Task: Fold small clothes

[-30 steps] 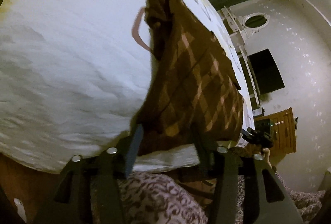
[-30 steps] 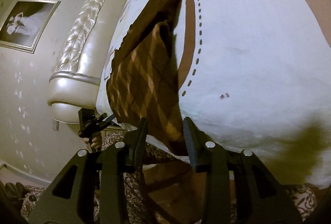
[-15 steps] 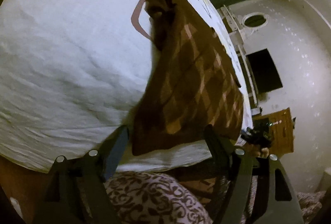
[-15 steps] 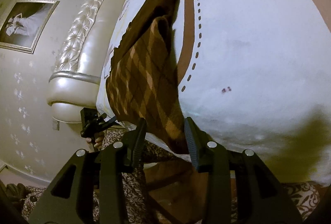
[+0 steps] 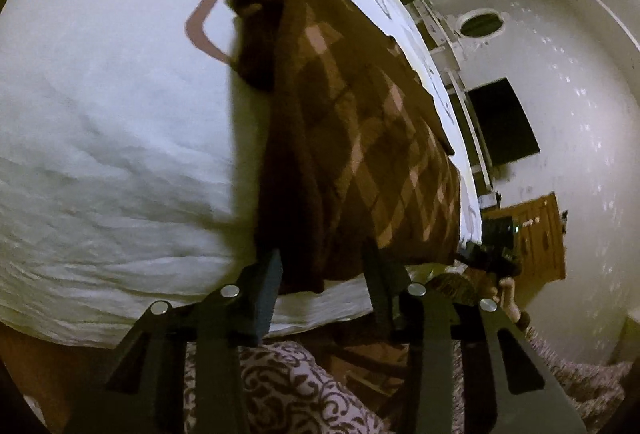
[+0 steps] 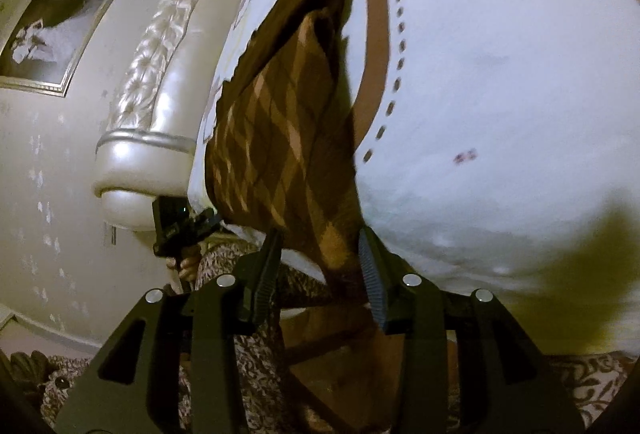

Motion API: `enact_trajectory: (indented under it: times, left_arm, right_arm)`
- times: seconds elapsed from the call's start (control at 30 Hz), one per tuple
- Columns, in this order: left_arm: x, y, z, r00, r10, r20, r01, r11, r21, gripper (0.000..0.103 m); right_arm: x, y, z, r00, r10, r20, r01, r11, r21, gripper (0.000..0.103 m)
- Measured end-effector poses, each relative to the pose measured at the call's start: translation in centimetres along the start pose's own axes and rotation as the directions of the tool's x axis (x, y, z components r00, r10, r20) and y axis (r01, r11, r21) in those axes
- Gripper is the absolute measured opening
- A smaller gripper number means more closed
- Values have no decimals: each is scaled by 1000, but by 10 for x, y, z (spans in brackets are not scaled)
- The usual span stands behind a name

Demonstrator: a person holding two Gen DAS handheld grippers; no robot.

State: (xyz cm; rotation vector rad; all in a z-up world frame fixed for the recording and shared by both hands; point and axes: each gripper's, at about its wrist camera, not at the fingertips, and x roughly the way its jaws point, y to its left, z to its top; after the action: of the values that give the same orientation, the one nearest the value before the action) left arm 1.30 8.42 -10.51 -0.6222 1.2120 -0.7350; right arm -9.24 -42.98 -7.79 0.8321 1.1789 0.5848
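Note:
A brown garment with a tan diamond pattern (image 5: 360, 137) lies stretched along the near edge of a white bedsheet (image 5: 100, 153). My left gripper (image 5: 324, 258) has the garment's near corner between its fingers. Its jaws are closing, and the fabric there bunches into a dark upright fold. My right gripper (image 6: 320, 238) is shut on the other near corner of the garment (image 6: 280, 137), and the cloth fills the gap between its pads. Each gripper shows small in the other's view: the right gripper (image 5: 492, 250) and the left gripper (image 6: 176, 230), each held in a hand.
The sheet carries a pink printed outline (image 5: 200, 29) and a brown dotted shape (image 6: 380, 73). A padded pale headboard (image 6: 160, 105) and a framed picture (image 6: 52, 37) stand to the left. A wooden cabinet (image 5: 536, 238) stands by the wall. Patterned clothing (image 5: 288, 390) is below the grippers.
The left jaws spread wide, then narrowed onto the garment's near corner while the left gripper shifted along the edge. The fabric there now stands in a fold. The right gripper kept still.

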Motion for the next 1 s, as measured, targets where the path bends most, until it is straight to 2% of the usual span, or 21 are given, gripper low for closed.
enact_trajectory:
  times: [0.07,0.2,0.27,0.3,0.33,0.37,0.4,0.43,0.53,0.6,0.7,0.73,0.77,0.8,0.83,0.87,0.9,1.0]
  left_arm:
    - [-2,4,1,1000,-10,6,10,999,-36,41]
    - [-4,9,0,1000,-23,17,24,998,-64,41]
    - [-5,8,-1,1000,-8,19,9,999,-51,41]
    - [-4,7,-1,1000,7,17,-7,999,-39,34]
    - [-3,5,-2,999,32,9,-32,999,-22,19]
    - [-2,4,-2,999,49,0,-49,999,-12,13]
    - [-2,4,-2,998,55,-4,-55,998,-10,6]
    - [-2,5,-3,999,54,-4,-54,998,-12,5]
    - [-6,6,-5,1000,25,7,-24,999,-30,4]
    - [-10,7,-6,999,40,16,-40,999,-33,4]
    - [-9,10,-9,1000,29,-12,-29,999,-41,4]
    - [-9,12,-10,1000,25,-14,-26,998,-59,5]
    - [-10,14,-11,1000,12,-9,-13,997,-78,12]
    - [-11,14,-12,1000,1,-3,-1,996,-89,28]
    - [-14,14,-14,1000,-10,9,11,995,-101,49]
    - [-17,12,-15,1000,-6,23,9,994,-110,57]
    - [-19,10,-15,999,7,34,-3,994,-112,63]
    - [-18,-1,-15,992,124,31,-122,991,-61,63]
  right_arm:
    - [5,4,-1,1000,-31,-3,31,999,-17,39]
    - [10,7,-4,999,-39,-16,39,999,-25,37]
    - [12,9,-5,998,-53,-22,52,998,-36,22]
    - [13,9,-5,998,-57,-24,56,998,-38,18]
    - [14,10,-5,998,-56,-28,55,998,-42,10]
    - [15,10,-5,998,-56,-30,54,997,-47,6]
    - [15,12,-6,998,-55,-28,53,997,-56,6]
    - [14,15,-6,998,-55,-24,53,996,-65,5]
    - [14,22,-8,999,-43,-17,42,996,-78,5]
    - [14,26,-8,999,-39,-15,37,995,-91,5]
    - [15,27,-5,999,-43,-6,42,995,-87,5]
    - [16,25,-5,999,-44,-5,44,996,-79,5]
    - [16,23,-5,999,-52,-6,52,996,-73,5]
    - [17,21,-5,998,-58,-5,58,996,-67,5]
    - [16,19,-5,998,-59,-5,59,996,-61,5]
    - [15,17,-4,998,-58,-4,58,997,-55,5]
    - [15,15,-3,998,-56,-1,56,997,-47,5]
    - [14,12,-2,999,-49,3,49,998,-41,5]
